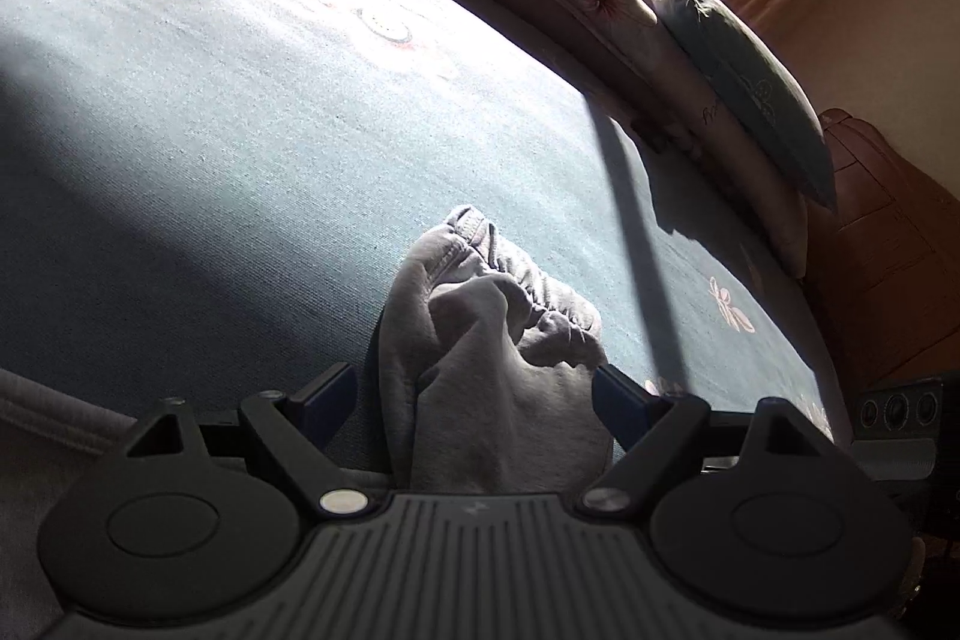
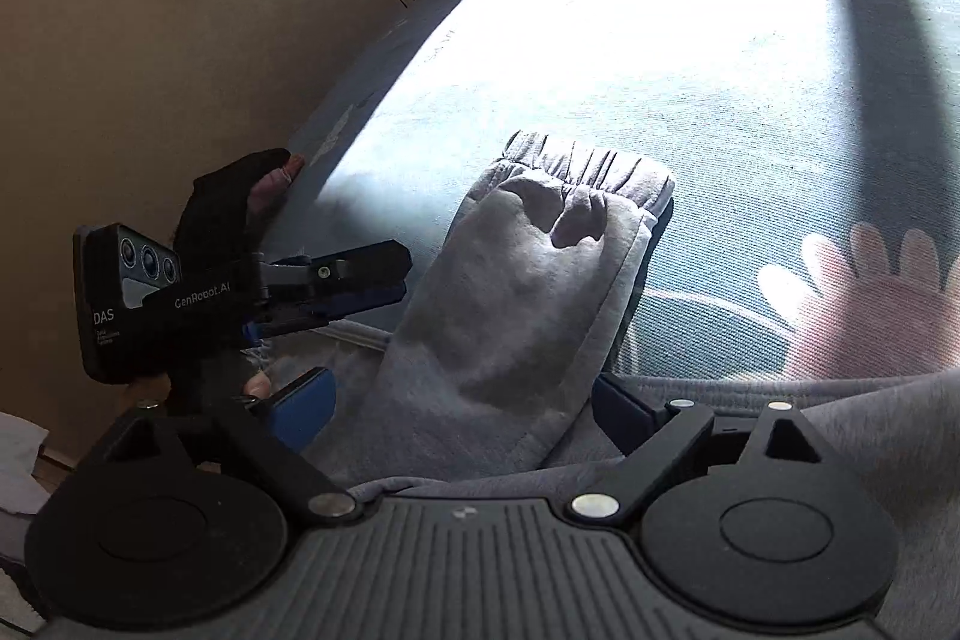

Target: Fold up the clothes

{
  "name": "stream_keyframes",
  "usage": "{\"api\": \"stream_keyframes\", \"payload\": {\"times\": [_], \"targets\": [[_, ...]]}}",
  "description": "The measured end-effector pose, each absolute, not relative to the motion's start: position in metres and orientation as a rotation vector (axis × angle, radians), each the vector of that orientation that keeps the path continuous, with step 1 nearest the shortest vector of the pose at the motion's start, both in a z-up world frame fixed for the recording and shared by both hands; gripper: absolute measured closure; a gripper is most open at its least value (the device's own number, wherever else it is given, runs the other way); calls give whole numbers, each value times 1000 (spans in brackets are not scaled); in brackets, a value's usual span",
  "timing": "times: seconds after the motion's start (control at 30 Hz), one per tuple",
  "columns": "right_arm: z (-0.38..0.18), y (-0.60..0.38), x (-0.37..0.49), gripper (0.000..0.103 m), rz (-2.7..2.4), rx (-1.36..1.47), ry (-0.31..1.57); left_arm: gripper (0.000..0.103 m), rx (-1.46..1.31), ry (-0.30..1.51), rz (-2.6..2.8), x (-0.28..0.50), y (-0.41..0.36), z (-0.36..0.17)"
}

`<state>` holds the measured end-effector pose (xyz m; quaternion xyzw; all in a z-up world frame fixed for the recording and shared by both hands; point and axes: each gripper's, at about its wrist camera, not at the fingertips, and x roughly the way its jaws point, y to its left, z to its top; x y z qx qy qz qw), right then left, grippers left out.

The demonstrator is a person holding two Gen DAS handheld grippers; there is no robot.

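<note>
Grey fleece sweatpants lie bunched between your left gripper pads, jaws spread and not pressing the cloth. Your right gripper is likewise released, pads standing clear either side of the same garment. Elastic waistband points away from you on the teal bedspread, with one layer doubled over it. Judgement: a first lengthwise fold looks done but is loose and rumpled; smoothing and the crosswise folds remain. Pillow sits well apart.
</note>
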<state>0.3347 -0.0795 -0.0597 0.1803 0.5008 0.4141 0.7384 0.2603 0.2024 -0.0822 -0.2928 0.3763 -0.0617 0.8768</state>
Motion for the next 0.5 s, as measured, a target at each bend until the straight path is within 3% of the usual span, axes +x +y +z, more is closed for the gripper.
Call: {"api": "stream_keyframes", "payload": {"times": [0.1,0.33,0.37,0.4,0.47,0.5], "targets": [[-72,-76,346,33,843,402,1142,18,-620,781,-121,259,206,-83],[-78,-71,361,37,766,397,1087,18,-669,769,-87,258,221,-86],[-78,-71,362,49,758,399,1087,18,-675,766,-80,258,223,-86],[-79,-71,363,67,751,401,1087,18,-681,763,-71,258,225,-86],[-79,-71,365,90,750,416,1081,17,-689,751,-45,256,233,-85],[-77,-71,364,90,764,434,1070,17,-693,744,-27,254,236,-85]]}}
